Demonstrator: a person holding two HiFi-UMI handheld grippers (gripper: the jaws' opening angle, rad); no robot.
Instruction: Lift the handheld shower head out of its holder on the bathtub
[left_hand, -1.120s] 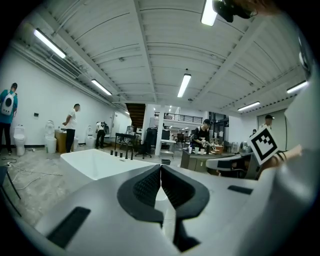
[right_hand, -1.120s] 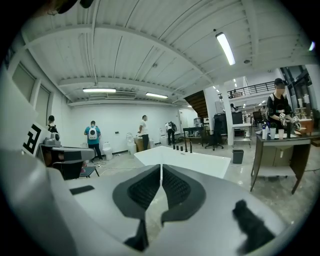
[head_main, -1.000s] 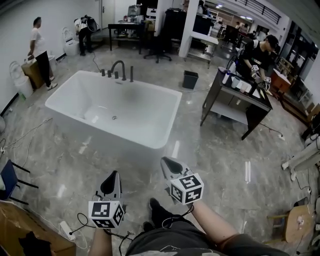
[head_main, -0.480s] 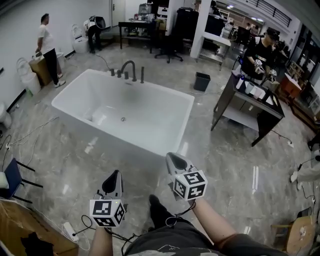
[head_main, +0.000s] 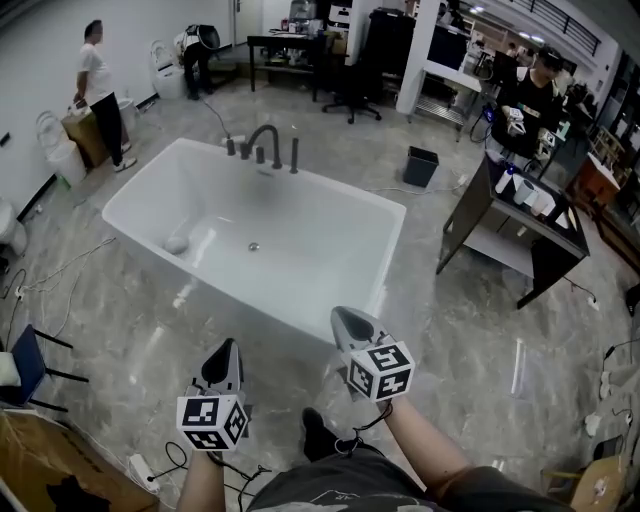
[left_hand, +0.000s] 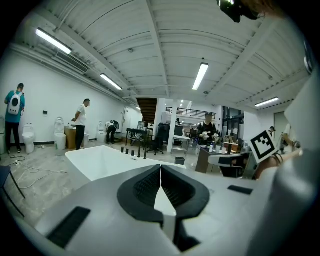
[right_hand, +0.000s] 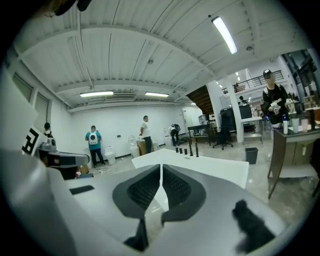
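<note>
The white bathtub (head_main: 390, 215) stands on the marble floor ahead of me. On its far rim are a dark arched faucet (head_main: 265, 140) with knobs and the handheld shower head (head_main: 294, 155), a slim dark stick upright in its holder. It shows small and far off in both gripper views, as the shower head (left_hand: 145, 151) and the shower head (right_hand: 197, 149). My left gripper (head_main: 222, 358) and right gripper (head_main: 346, 324) hover short of the tub's near rim, both shut and empty. The left gripper's (left_hand: 161, 167) and the right gripper's (right_hand: 161, 167) pads meet with nothing between them.
A black bin (head_main: 421, 166) and a dark table (head_main: 520, 215) with bottles stand right of the tub, with a person (head_main: 525, 100) behind the table. Another person (head_main: 100, 85) stands far left. A folding chair (head_main: 20, 365), cables and a power strip (head_main: 135, 468) lie at my left.
I have come closer to the tub: it sits larger and nearer to both grippers. Both grippers moved forward together and stayed shut.
</note>
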